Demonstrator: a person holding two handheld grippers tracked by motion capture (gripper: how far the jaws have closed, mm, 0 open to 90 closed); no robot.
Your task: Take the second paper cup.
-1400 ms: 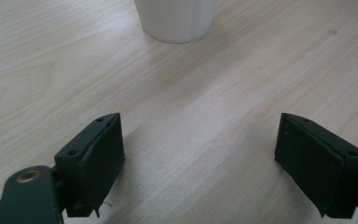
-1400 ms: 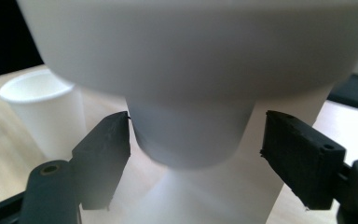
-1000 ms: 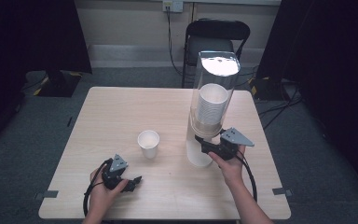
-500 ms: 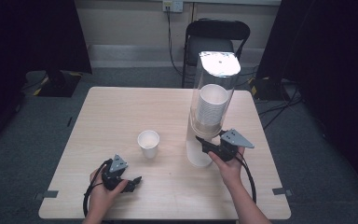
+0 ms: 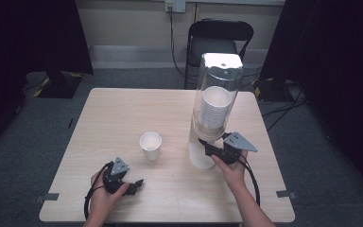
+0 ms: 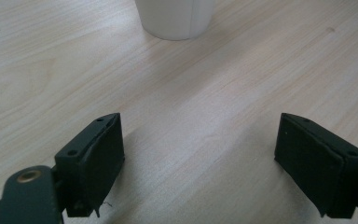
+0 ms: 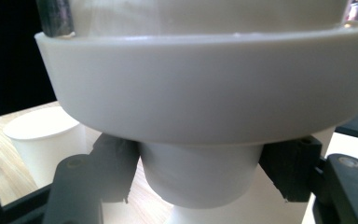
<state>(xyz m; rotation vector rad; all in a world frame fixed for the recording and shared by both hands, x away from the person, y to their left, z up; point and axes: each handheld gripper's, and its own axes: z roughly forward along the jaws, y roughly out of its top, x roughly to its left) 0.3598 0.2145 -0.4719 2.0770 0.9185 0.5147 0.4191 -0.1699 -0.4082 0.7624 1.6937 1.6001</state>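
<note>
The right hand [image 5: 231,171] is reaching forward, holding the right gripper [image 5: 207,144] level at the base of the cup dispenser [image 5: 216,109]. Its jaws are pressing both sides of the bottom cup [image 7: 198,173] protruding below the dispenser collar [image 7: 205,88]. The left hand [image 5: 105,196] is resting the left gripper [image 5: 139,182] on the table [image 5: 123,109], jaws spread wide and gripping nothing, with a loose paper cup [image 5: 150,146] standing ahead of them.

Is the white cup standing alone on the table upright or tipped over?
Upright. The white cup rests on its base on the table, round open rim facing up.
</note>
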